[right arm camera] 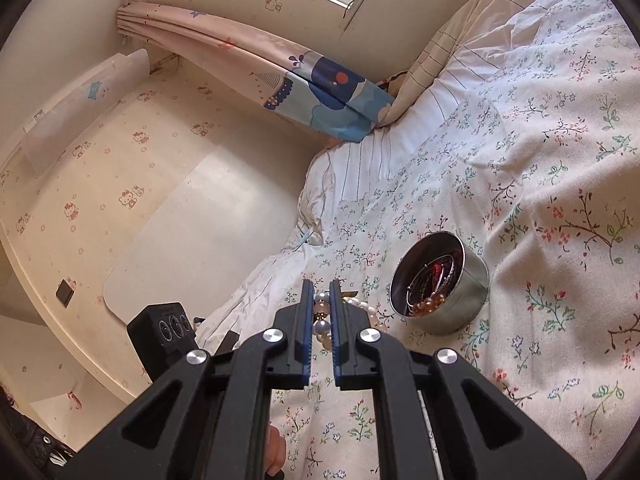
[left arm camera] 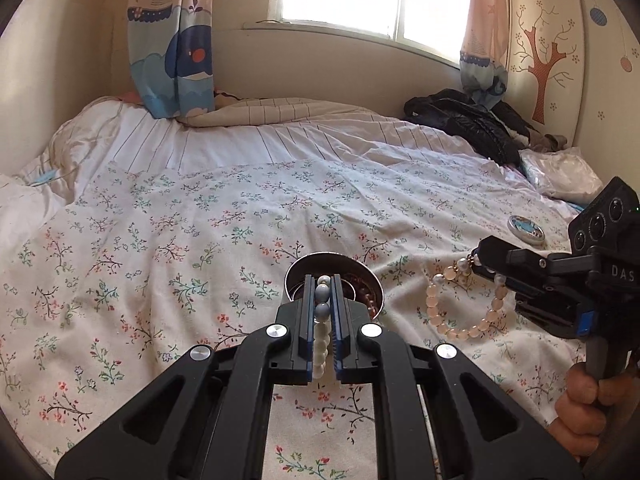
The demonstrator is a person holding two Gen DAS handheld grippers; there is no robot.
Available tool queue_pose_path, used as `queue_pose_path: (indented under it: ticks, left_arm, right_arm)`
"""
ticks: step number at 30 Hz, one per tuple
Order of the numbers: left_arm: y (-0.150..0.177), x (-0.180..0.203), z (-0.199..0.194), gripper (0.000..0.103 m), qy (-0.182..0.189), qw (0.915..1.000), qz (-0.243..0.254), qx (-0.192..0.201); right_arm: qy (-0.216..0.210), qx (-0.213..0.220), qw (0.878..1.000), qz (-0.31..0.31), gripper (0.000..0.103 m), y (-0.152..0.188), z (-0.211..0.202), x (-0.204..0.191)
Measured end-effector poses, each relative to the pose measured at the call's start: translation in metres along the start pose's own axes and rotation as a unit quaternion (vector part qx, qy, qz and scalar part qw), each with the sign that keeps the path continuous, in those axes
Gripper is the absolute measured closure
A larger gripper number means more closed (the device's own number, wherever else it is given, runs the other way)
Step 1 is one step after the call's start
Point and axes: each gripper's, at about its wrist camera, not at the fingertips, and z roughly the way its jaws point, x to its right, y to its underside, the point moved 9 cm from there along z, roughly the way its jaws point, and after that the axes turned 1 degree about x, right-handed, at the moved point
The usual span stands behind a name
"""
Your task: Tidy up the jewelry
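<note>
My left gripper (left arm camera: pixel 323 280) is shut on a white and grey bead bracelet (left arm camera: pixel 322 312) and holds it just over the round metal tin (left arm camera: pixel 372 280) on the floral bedspread. My right gripper (right arm camera: pixel 322 285) is shut on a peach and pearl bead bracelet (right arm camera: pixel 323 326), which hangs in a loop to the right of the tin in the left wrist view (left arm camera: pixel 448 324). In the right wrist view the tin (right arm camera: pixel 464 304) lies to the right of the fingers, with red and amber jewelry inside it.
The tin's lid (left arm camera: pixel 526 230) with a blue picture lies on the bed at the right. A black jacket (left arm camera: pixel 472 120) and a plastic bag (left arm camera: pixel 560 172) lie at the bed's far right. A curtain (left arm camera: pixel 172 40) hangs at the back.
</note>
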Motion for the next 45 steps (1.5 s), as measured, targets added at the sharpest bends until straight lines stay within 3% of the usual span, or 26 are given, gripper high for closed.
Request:
queue_pose_path:
  ticks: [7, 12, 16, 20, 22, 23, 25, 27, 28, 30, 33, 35, 38, 41, 45]
  left_arm:
    - [-0.018, 0.011, 0.027, 0.096, 0.026, 0.9995, -0.018, 0.000]
    - [-0.017, 0.011, 0.065, 0.096, 0.056, 0.9963, -0.054, -0.037]
    - [-0.004, -0.008, 0.100, 0.096, 0.024, 0.9935, -0.078, -0.079]
    - [-0.004, -0.031, 0.099, 0.093, 0.008, 0.9919, -0.101, -0.077]
    - [-0.006, -0.039, 0.096, 0.082, -0.004, 0.9918, -0.107, -0.070]
    - [-0.007, -0.043, 0.094, 0.071, -0.011, 0.9917, -0.111, -0.065]
    - [-0.010, -0.049, 0.089, 0.059, -0.021, 0.9915, -0.116, -0.055]
    - [-0.011, -0.053, 0.084, 0.052, -0.036, 0.9917, -0.113, -0.050]
    - [-0.010, -0.055, 0.081, 0.043, -0.046, 0.9920, -0.108, -0.047]
    - [-0.008, -0.057, 0.074, 0.029, -0.076, 0.9923, -0.088, -0.042]
    - [0.000, -0.055, 0.061, 0.018, -0.118, 0.9911, -0.046, -0.041]
    - [0.008, -0.053, 0.049, 0.014, -0.142, 0.9886, -0.014, -0.047]
    - [0.021, -0.050, 0.026, 0.009, -0.171, 0.9836, 0.028, -0.049]
    - [0.039, -0.050, -0.002, 0.008, -0.185, 0.9800, 0.048, -0.054]
    - [0.051, -0.050, -0.033, 0.008, -0.176, 0.9820, 0.031, -0.061]
  right_arm:
    - [0.008, 0.013, 1.000, 0.003, 0.094, -0.020, 0.016, 0.009]
    - [0.024, 0.013, 1.000, 0.003, 0.094, -0.031, 0.030, 0.022]
    - [0.042, 0.010, 0.999, 0.005, 0.094, -0.040, 0.048, 0.038]
    - [0.079, -0.010, 0.997, -0.013, 0.094, -0.039, 0.071, 0.052]
    - [0.098, -0.046, 0.994, -0.018, 0.094, -0.028, 0.088, 0.060]
    - [0.110, -0.061, 0.992, -0.020, 0.090, -0.022, 0.094, 0.064]
    - [0.119, -0.070, 0.990, -0.028, 0.079, -0.016, 0.096, 0.066]
    - [0.119, -0.052, 0.991, -0.033, 0.071, -0.021, 0.088, 0.063]
    - [0.121, -0.041, 0.991, -0.033, 0.068, -0.024, 0.082, 0.062]
    - [0.140, -0.026, 0.989, -0.036, 0.053, -0.026, 0.068, 0.062]
    - [0.213, -0.022, 0.974, -0.072, 0.031, -0.022, 0.046, 0.062]
    - [0.279, -0.021, 0.953, -0.118, 0.022, -0.016, 0.029, 0.058]
    - [0.345, -0.015, 0.923, -0.169, 0.007, -0.002, 0.002, 0.049]
    - [0.385, -0.018, 0.903, -0.189, 0.007, 0.017, -0.021, 0.046]
    - [0.411, -0.009, 0.891, -0.191, 0.007, 0.033, -0.046, 0.039]
